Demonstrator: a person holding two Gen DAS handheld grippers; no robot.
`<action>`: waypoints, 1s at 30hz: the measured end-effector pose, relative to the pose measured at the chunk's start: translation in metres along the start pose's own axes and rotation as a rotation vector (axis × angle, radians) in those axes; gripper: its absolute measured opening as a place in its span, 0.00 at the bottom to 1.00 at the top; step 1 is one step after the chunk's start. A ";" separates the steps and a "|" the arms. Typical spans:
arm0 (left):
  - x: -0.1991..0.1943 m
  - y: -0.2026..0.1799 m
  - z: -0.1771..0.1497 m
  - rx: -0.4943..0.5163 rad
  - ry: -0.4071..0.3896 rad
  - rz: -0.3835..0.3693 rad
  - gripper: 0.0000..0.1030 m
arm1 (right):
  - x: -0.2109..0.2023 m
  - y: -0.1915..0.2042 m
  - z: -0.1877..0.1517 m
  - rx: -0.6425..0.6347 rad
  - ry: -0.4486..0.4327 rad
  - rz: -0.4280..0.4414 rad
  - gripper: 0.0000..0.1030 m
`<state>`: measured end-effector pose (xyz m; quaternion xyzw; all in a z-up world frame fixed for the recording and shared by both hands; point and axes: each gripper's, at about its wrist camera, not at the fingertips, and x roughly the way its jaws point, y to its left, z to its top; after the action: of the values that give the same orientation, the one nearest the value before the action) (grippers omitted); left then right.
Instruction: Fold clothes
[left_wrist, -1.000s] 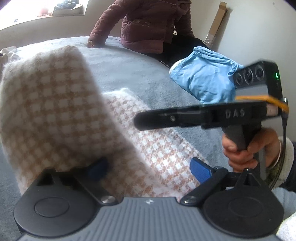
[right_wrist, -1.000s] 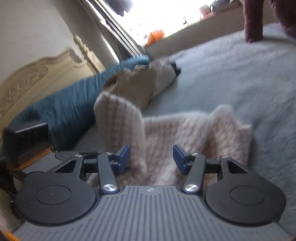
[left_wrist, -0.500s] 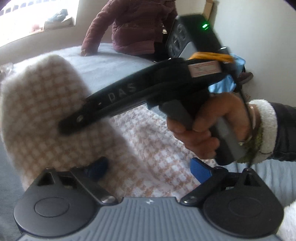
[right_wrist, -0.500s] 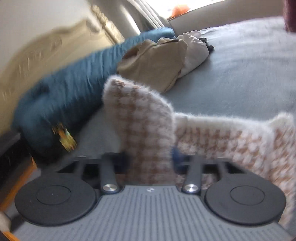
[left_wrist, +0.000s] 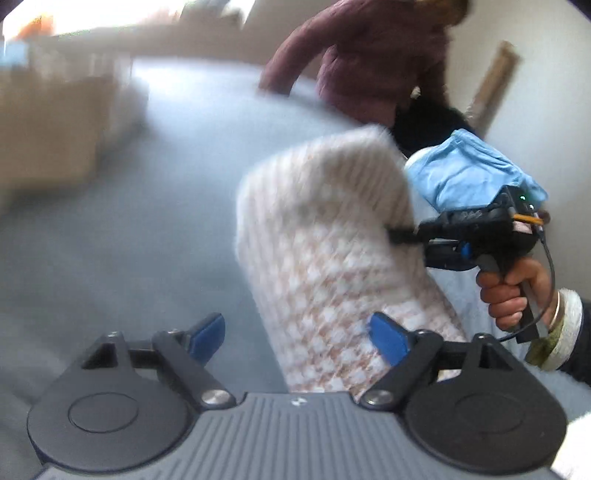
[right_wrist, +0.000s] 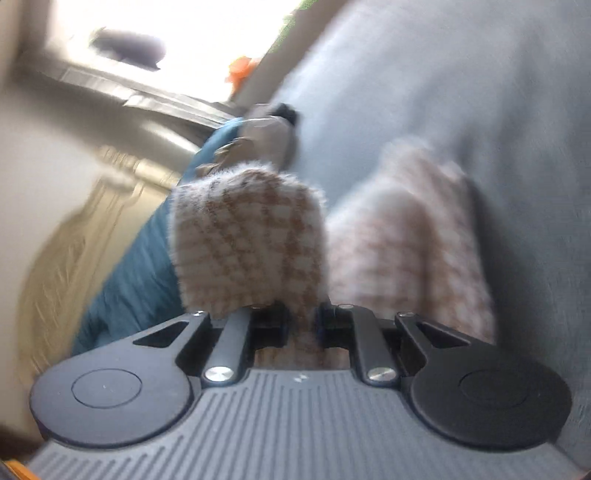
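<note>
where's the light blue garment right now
In the left wrist view, the light blue garment lies bunched at upper right on the grey bed, behind the checked knit.

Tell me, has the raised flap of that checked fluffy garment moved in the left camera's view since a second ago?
Yes. The checked garment's flap has swung from the picture's left across to the right, and now stands beside the light blue cloth, pinched by the right gripper.

The left gripper (left_wrist: 297, 334) has a ribbed grey body, two round black discs, black link arms with silver screws, and blue pads (left_wrist: 388, 338) on its jaws. The right gripper (right_wrist: 301, 325) is built alike; from the left wrist view it shows a black pistol grip, pale lettering, a green light and an orange cable. The right hand (left_wrist: 513, 291) wears a bangle, a white fleecy cuff and a dark sleeve.
</note>
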<state>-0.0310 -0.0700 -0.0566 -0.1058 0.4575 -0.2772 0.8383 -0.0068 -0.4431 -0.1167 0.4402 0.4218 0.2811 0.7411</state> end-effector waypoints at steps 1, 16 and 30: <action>0.008 0.005 0.001 -0.046 0.011 -0.020 0.86 | 0.002 -0.002 0.000 0.020 0.001 0.012 0.12; 0.028 0.021 -0.009 -0.192 0.040 -0.072 0.91 | -0.057 0.014 -0.032 -0.062 0.079 -0.167 0.59; 0.024 0.027 -0.027 -0.334 0.051 -0.073 0.92 | -0.014 0.040 -0.042 -0.201 0.121 -0.168 0.63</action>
<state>-0.0330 -0.0592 -0.1006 -0.2532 0.5142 -0.2300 0.7865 -0.0522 -0.4189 -0.0861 0.3094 0.4708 0.2850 0.7755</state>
